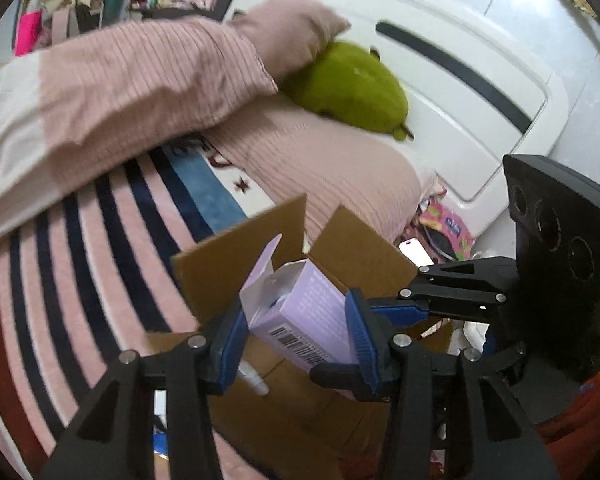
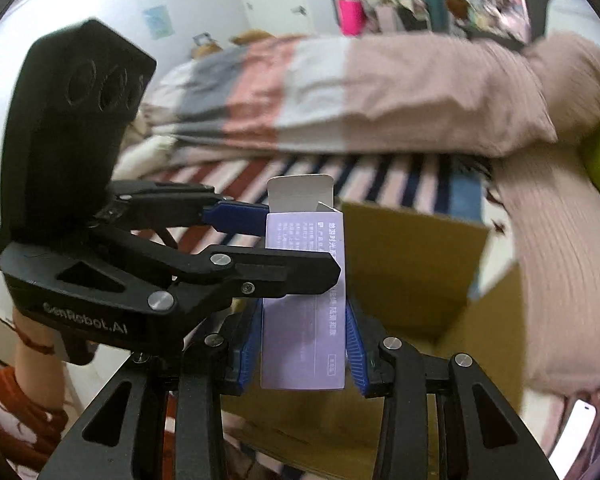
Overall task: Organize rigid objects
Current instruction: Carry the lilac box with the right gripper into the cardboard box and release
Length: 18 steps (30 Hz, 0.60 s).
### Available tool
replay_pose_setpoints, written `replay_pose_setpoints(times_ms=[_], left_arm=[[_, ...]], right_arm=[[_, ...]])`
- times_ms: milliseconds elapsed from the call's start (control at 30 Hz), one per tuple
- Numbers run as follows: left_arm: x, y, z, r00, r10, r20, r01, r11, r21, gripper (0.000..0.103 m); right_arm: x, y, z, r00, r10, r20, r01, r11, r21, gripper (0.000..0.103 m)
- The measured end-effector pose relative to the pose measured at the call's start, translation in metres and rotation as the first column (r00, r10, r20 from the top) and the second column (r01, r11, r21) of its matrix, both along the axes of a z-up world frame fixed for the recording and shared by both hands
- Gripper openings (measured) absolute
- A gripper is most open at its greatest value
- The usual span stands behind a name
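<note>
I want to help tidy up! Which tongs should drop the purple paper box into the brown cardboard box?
Probably the right tongs: they squeeze the open-flapped lilac paper carton by its bottom end, upright before the open brown cardboard box. The left tongs pinch it sideways higher up and could let go.

Black grippers [image 2: 304, 344] — blue pads [image 2: 356, 344], silver screws — red patterned sleeve [image 2: 8, 412].

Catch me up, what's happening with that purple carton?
A person holds a gripper in each hand, and both are clamped on the same small purple carton, its top flap open. The left gripper grips it across the sides; the right gripper holds its lower end. The carton hangs above an open cardboard box resting on a striped blanket on a bed. It is not in the box yet.
</note>
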<state>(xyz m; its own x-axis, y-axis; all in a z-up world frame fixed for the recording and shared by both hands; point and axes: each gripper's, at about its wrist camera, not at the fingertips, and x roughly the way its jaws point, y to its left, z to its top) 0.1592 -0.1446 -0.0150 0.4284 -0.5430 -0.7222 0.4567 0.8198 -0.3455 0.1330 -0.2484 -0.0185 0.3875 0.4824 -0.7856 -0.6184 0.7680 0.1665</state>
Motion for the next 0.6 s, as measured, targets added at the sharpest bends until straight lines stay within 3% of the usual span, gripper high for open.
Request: replay_pose_setpoints(times_ms=[233, 267, 333, 400, 433, 600], left_arm=[[0.013, -0.027, -0.016, 0.997, -0.012, -0.082, 0.020, 0.996, 0.091, 0.045], [0.014, -0.029, -0.017, 0.996, -0.010, -0.083, 0.019, 0.995, 0.100, 0.048], [0.011, -0.029, -0.017, 0.997, -0.007, -0.074, 0.015, 0.995, 0.104, 0.069], [0.008, -0.025, -0.013, 0.998, 0.002, -0.055, 0.003, 0.995, 0.102, 0.076], [0.007, -0.024, -0.011, 0.999, 0.003, -0.049, 0.002, 0.995, 0.100, 0.076], [-0.007, -0.004, 0.004, 1.000, 0.024, -0.015, -0.023, 0.997, 0.077, 0.077]], right_arm=[[0.010, -0.018, -0.021, 0.998, -0.031, -0.053, 0.026, 0.994, -0.104, 0.034], [0.009, -0.019, -0.024, 0.998, -0.035, -0.059, 0.028, 0.993, -0.112, 0.034], [0.010, -0.021, -0.027, 0.996, -0.059, -0.061, 0.050, 0.989, -0.142, 0.036], [0.009, -0.018, -0.028, 0.997, -0.067, -0.045, 0.059, 0.986, -0.159, 0.044], [0.007, -0.018, -0.028, 0.997, -0.063, -0.042, 0.056, 0.986, -0.158, 0.048], [-0.008, -0.007, -0.020, 1.000, -0.030, 0.001, 0.030, 0.985, -0.170, 0.051]])
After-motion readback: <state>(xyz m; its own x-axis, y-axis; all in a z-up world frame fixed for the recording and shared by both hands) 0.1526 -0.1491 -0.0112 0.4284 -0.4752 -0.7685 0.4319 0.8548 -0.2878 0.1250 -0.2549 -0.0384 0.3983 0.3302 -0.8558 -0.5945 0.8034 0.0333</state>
